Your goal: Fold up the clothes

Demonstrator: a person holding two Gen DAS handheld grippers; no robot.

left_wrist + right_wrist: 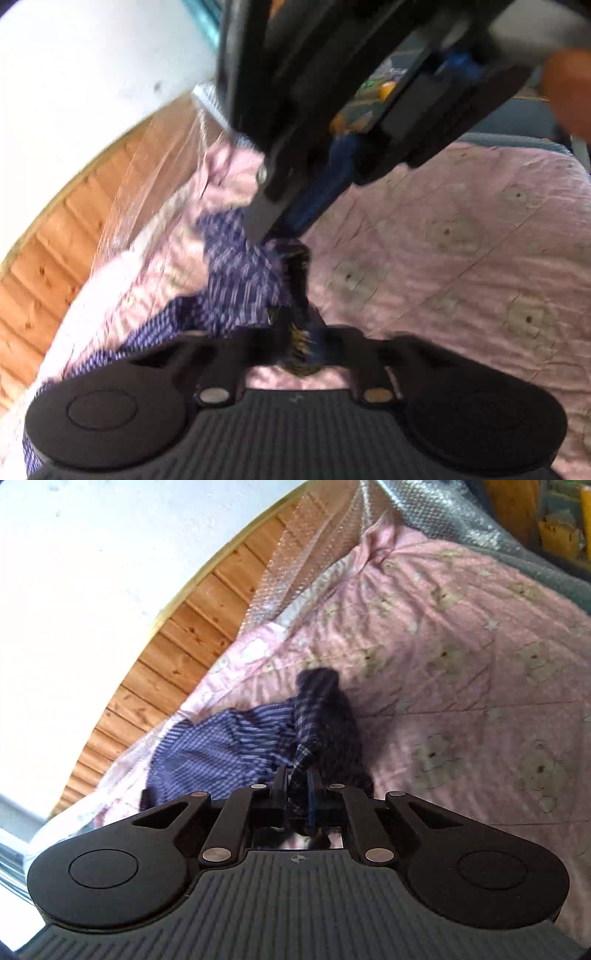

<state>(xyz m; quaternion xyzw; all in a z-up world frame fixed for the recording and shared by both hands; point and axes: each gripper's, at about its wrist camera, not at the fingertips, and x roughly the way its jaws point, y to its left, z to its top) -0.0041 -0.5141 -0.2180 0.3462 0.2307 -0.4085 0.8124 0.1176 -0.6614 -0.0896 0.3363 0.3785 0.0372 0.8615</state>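
Blue-and-white checked cloth: one garment (221,746), lying crumpled on the pink bear-print quilt (461,657) of a bed, toward its left side near the wooden wall panelling (177,646).

Item, right claw (297,790): you have it pinched tight on a bunched fold of the garment, dark plaid cloth rising between the fingers. The rest trails left and away over the quilt.

Item, left claw (299,343): narrowed right down on a darker edge of the same garment, with a fringe of yellowish threads showing at the pinch. The other claw crosses this view from above, its tip touching the cloth just beyond yours.

Purpose, as judged: with both grips so close together on one bunched part, you appear to be gathering an edge or corner so the piece can be lifted and spread before any fold. No fold is made yet.

Item, clear bubble wrap (295,565), along the far edge of the bed against the panelling.

Markings: a small crosshair emblem (297,858) on the claw body. No brand, label or legible writing elsewhere; the left view is blurred.
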